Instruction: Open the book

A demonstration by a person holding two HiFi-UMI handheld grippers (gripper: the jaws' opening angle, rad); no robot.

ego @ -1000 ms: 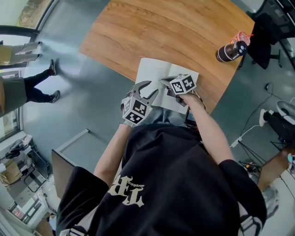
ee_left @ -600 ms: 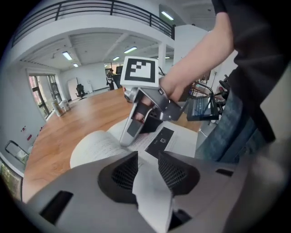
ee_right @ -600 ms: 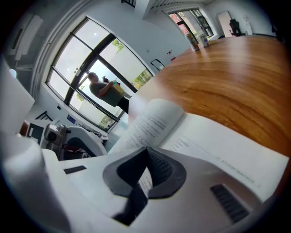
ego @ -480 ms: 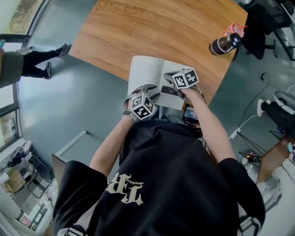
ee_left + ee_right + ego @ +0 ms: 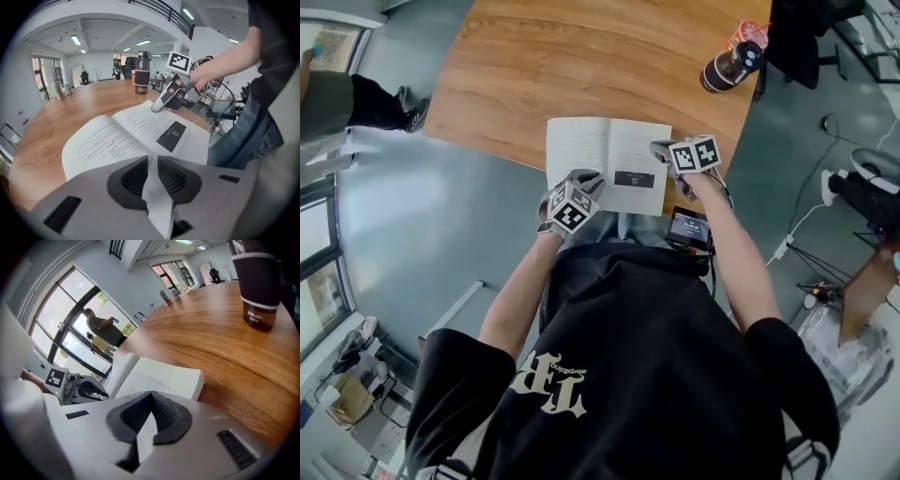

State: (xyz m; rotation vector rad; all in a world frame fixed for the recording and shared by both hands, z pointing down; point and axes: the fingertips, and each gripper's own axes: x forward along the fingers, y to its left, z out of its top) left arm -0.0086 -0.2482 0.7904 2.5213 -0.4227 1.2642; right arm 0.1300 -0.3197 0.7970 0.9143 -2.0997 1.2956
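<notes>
The book [image 5: 600,155] lies open at the near edge of the wooden table [image 5: 581,56], two printed pages up, with a dark rectangle on the right page. My left gripper [image 5: 586,180] is at the book's near edge. Its jaws have just been closing and now pinch a sheet of paper [image 5: 157,197]. My right gripper [image 5: 659,147] sits at the book's right edge, shut on a page [image 5: 146,432]. In the left gripper view the right gripper [image 5: 161,103] rests on the right page of the book [image 5: 117,140]. The right gripper view shows the book [image 5: 164,376] and the left gripper [image 5: 89,390] beyond it.
A dark lidded cup [image 5: 727,64] stands at the table's far right, well away from the book. A small device with a lit screen [image 5: 689,228] is at the person's waist below the right gripper. Someone stands on the floor at the left [image 5: 337,98]. A black chair [image 5: 797,37] is beyond the table.
The right gripper has swung rightward with its page, and the book now lies open flat. The left gripper has dropped to the near edge and its jaws have narrowed onto paper.
</notes>
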